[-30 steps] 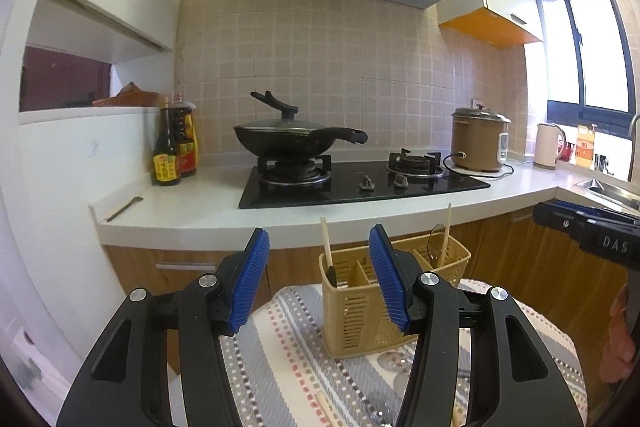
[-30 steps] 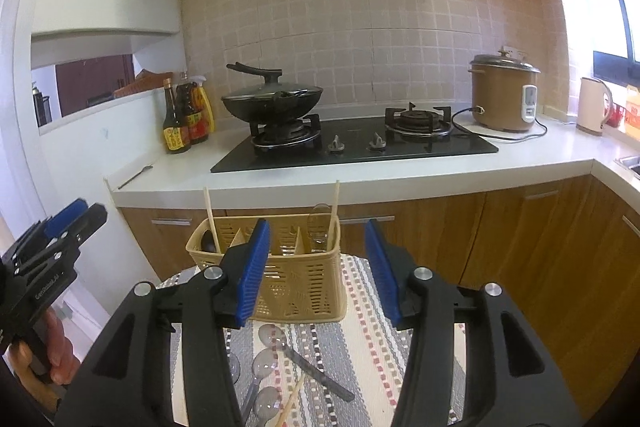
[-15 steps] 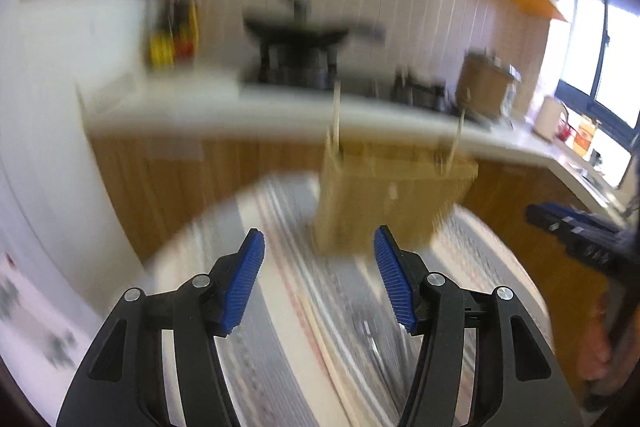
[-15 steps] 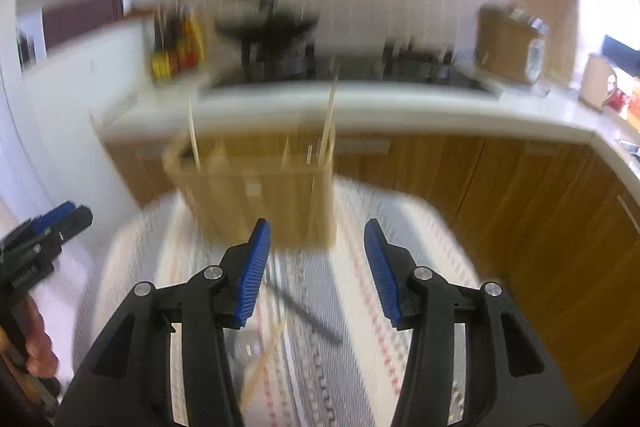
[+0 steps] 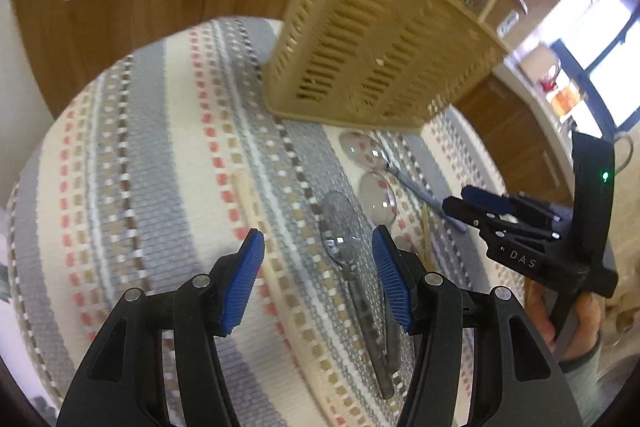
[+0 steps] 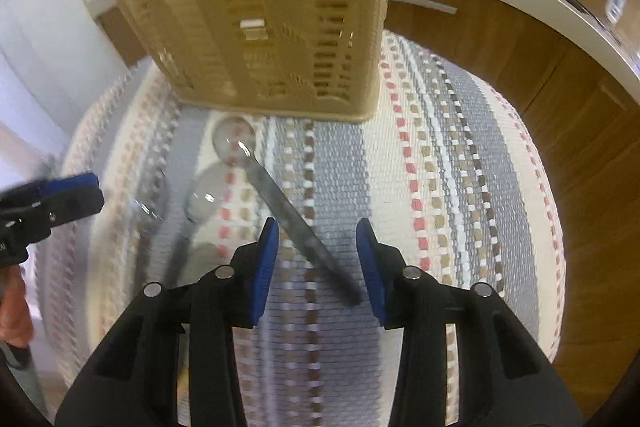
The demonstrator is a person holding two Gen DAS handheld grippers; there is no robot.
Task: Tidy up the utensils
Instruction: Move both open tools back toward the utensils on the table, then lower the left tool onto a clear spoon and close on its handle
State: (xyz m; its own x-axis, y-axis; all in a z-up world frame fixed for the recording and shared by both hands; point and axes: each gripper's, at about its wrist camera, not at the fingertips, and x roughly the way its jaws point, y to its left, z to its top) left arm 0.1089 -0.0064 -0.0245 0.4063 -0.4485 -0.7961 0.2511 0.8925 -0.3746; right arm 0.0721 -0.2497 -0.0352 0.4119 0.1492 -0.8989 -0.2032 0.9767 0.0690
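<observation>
Our right gripper [image 6: 316, 259], empty, is closing over the spoon [image 6: 280, 203] lying mid-tabletop before the basket [image 6: 272, 19]. Light, stiff, slippery: we would pinch its flat handle. Our left gripper [image 5: 318, 279] hovers half-open, empty.

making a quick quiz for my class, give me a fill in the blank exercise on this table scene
1. The spoons lie on a ____ cloth.
2. The basket is ____ in colour.
3. The pads on the left gripper are ____.
4. A spoon handle lies between the jaws of the ____ gripper, which are closing without pressing it yet.

Missing words: striped; beige; blue; right
</observation>
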